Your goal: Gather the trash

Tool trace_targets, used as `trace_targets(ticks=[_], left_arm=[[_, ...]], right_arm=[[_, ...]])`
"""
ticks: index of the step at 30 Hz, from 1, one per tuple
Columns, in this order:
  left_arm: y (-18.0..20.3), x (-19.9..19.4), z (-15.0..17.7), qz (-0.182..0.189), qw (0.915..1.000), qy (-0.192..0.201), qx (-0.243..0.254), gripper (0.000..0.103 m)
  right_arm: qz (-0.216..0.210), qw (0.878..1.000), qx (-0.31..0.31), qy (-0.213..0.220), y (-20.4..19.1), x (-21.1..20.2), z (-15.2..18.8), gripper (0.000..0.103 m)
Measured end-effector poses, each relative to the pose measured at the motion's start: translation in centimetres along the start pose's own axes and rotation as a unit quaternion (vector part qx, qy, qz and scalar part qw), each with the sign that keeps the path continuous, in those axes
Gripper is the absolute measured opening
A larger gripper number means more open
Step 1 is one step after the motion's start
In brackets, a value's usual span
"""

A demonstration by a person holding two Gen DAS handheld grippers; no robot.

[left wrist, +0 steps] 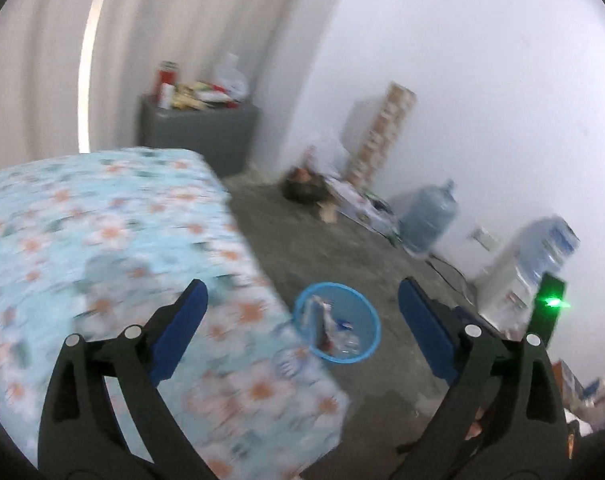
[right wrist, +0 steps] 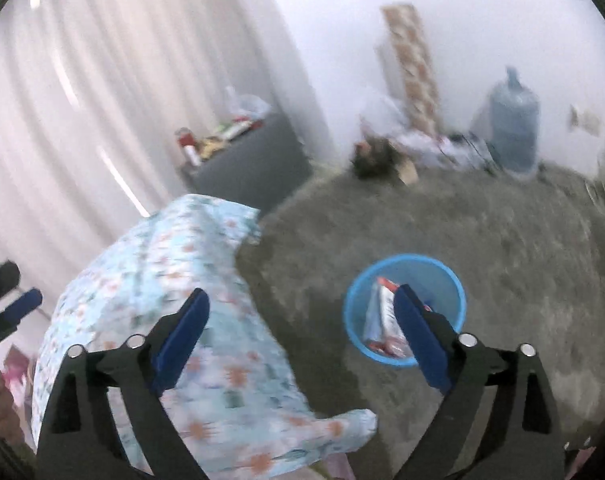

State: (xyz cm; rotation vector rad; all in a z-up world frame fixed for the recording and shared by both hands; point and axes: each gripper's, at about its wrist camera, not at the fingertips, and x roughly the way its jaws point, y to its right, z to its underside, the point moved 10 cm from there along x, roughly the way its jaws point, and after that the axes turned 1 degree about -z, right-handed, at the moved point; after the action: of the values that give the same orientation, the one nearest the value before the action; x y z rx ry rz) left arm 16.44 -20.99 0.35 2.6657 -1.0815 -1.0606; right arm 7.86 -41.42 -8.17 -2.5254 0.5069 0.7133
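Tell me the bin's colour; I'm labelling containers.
Blue, a light translucent blue bin, clearest in the right wrist view.

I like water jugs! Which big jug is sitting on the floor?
The bluish water jug by the wall stands on the floor; the other jug sits atop the white dispenser.

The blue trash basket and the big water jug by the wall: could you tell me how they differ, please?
The blue trash basket is open-topped and bright blue, while the water jug narrows to a neck and is pale grey-blue. The basket stands on the floor close to the floral-covered table; the jug stands far back against the white wall. Wrappers show inside the basket; the jug's contents are too blurred to tell. Both stand upright on the floor.
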Motion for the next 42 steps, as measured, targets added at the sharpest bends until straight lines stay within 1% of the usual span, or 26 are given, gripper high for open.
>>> trace_targets(ticks=[2, 6, 9, 11, 12, 14, 16, 18, 20, 22, 24, 28, 34, 39, 42], left_arm=[[-1.9, -2.6, 0.3, -0.028, 0.9994, 0.016, -0.012, 0.094], [-5.5, -7.6, 1.1, -0.08, 0.995, 0.05, -0.034, 0.094], [-7.8, -10.0, 1.9, -0.127, 0.9887, 0.064, -0.046, 0.094], [-9.1, -11.4, 2.6, -0.161, 0.9831, 0.069, -0.053, 0.094], [-9.7, -12.2, 3.0, -0.183, 0.9787, 0.074, -0.055, 0.094], [-10.6, -12.9, 4.0, -0.217, 0.9719, 0.071, -0.056, 0.094], [-11.4, -13.3, 5.0, -0.247, 0.9659, 0.059, -0.051, 0.094], [-12.0, -13.6, 5.7, -0.274, 0.9596, 0.051, -0.042, 0.094], [-12.4, -13.7, 6.3, -0.292, 0.9545, 0.05, -0.035, 0.094], [-12.6, -13.8, 6.8, -0.305, 0.9507, 0.045, -0.032, 0.094], [-12.5, -13.5, 7.1, -0.308, 0.9502, 0.038, -0.031, 0.094], [-12.4, -12.7, 8.1, -0.323, 0.9454, 0.02, -0.042, 0.094], [-12.0, -10.8, 10.0, -0.322, 0.9447, -0.011, -0.062, 0.094], [-11.4, -9.3, 11.6, -0.314, 0.9463, -0.04, -0.065, 0.094], [-11.2, -8.5, 12.3, -0.315, 0.9448, -0.055, -0.071, 0.094]], right_arm=[[-0.012, 1.0, -0.019, 0.009, -2.5, -1.1, -0.1, 0.096], [-0.04, 0.998, -0.045, 0.019, -7.5, -3.0, 0.0, 0.096], [-0.051, 0.997, -0.055, 0.013, -9.8, -3.4, 0.7, 0.096], [-0.041, 0.997, -0.066, 0.001, -11.4, -3.5, 1.4, 0.096], [-0.04, 0.997, -0.07, -0.002, -12.0, -3.7, 1.7, 0.096], [-0.04, 0.995, -0.087, -0.007, -13.4, -4.1, 2.5, 0.096], [-0.031, 0.994, -0.104, -0.005, -14.2, -4.6, 2.9, 0.096], [-0.018, 0.992, -0.128, 0.004, -15.1, -5.2, 3.1, 0.096], [-0.012, 0.99, -0.142, 0.013, -15.6, -5.4, 3.2, 0.096], [-0.006, 0.988, -0.152, 0.022, -16.1, -5.8, 3.2, 0.096], [-0.003, 0.987, -0.159, 0.028, -16.4, -6.2, 3.2, 0.096], [-0.001, 0.985, -0.17, 0.029, -16.6, -6.4, 3.4, 0.096], [0.034, 0.978, -0.205, -0.012, -15.4, -5.2, 5.1, 0.096], [0.059, 0.978, -0.19, -0.059, -12.6, -4.1, 6.9, 0.096], [0.069, 0.976, -0.193, -0.075, -11.4, -3.7, 7.8, 0.096]])
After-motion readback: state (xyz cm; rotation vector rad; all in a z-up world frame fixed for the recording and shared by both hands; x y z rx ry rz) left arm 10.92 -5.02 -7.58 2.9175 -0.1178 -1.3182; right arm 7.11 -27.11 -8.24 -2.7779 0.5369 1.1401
